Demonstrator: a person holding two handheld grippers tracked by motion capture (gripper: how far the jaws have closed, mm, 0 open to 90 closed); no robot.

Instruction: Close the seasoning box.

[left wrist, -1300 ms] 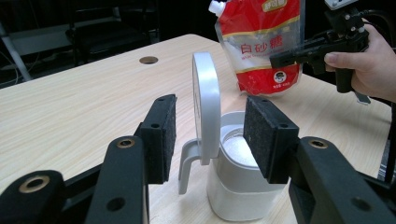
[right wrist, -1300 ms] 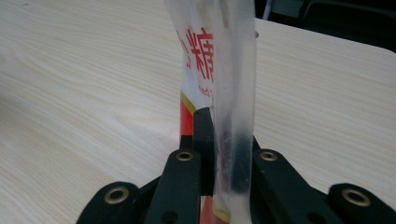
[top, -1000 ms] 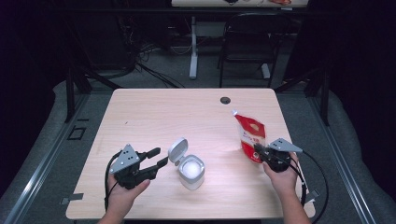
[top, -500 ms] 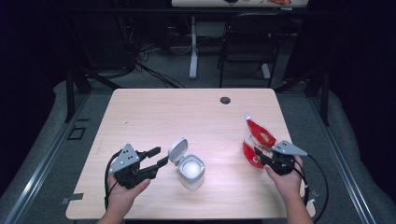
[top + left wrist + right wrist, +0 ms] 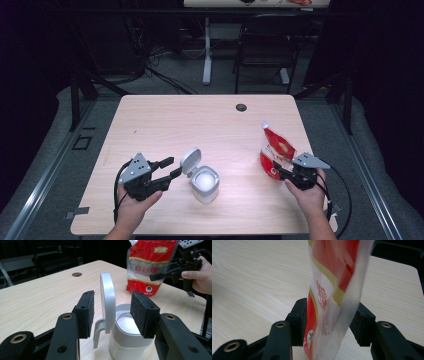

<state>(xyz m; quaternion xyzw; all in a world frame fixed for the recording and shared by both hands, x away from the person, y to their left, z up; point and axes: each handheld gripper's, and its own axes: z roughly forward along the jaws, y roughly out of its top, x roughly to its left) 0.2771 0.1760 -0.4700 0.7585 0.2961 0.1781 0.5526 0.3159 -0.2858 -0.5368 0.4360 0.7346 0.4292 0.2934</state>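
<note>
One pouch (image 5: 329, 297) — between open jaws

Bright overhead-lit table (image 5: 210, 120), dark surroundings, blurred close-up pouch (image 5: 329, 290).

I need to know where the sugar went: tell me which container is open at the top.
The white canister, its hinged lid flipped up; the red sugar pouch stands apart.

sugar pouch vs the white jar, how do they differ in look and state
The sugar pouch is red, soft and flat, standing between the right gripper's jaws, which have just been opening; the white jar is rigid and squat. The pouch's top is narrow; the jar's hinged lid stands open, showing white contents. Both stand upright on the table.
</note>
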